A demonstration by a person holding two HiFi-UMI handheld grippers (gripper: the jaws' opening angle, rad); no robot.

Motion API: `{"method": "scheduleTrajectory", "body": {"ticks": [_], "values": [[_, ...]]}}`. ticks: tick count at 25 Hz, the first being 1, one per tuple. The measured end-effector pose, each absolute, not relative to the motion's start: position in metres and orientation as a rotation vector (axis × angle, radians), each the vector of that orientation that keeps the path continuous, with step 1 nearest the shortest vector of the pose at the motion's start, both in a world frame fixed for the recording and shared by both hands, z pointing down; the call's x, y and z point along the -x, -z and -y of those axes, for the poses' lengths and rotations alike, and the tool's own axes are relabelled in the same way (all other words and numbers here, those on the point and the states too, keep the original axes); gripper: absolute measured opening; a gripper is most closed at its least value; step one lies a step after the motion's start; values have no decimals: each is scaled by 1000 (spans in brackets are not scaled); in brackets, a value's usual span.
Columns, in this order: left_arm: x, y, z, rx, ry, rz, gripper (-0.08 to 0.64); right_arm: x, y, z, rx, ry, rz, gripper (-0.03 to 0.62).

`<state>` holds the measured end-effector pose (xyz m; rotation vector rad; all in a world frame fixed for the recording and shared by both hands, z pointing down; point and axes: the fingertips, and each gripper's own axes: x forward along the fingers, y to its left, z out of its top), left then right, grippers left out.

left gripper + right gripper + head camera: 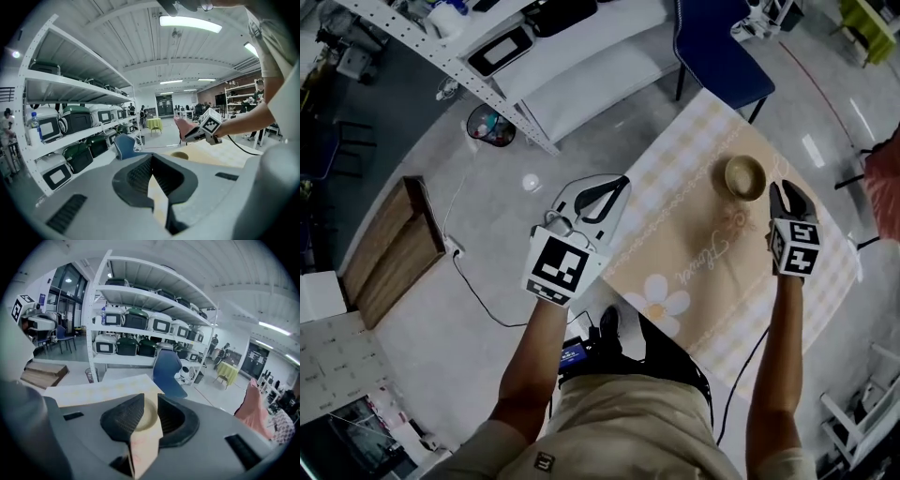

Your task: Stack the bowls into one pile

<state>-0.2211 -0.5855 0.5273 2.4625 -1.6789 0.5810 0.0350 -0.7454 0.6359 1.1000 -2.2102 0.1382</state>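
Bowl (744,176) near the surface's (694,246) far edge, open cloth nearer.
Right hand-held gripper (788,190) just beside it, jaws narrowly apart; left hand-held gripper (622,182) closed, empty, at the left edge.

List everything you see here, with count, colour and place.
bowl: one, tan, on the table's far part
table: one, beige checked cloth, centre right
chair: one, blue, beyond the table
rack: one, white, top left
bin: one, dark, by the rack
board: one, wooden, floor at left
left gripper: one, white, at the table's left edge, fingers together
right gripper: one, black, right of the bowl, fingers apart
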Motion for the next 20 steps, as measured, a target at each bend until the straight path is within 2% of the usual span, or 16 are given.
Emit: {"method": "scheduleTrajectory", "body": {"ticks": [4,13,20], "values": [[226,-498,550,-2497,-573,1697,8,-25,-581,708,-1123,-104,2304,81],[245,-446,466,-2552,-552,1733,8,7,-453,607,-1134,15,2500,6],[243,-403,416,-2639,-515,1750,8,30,-380,525,-1047,85,2619,5]]}}
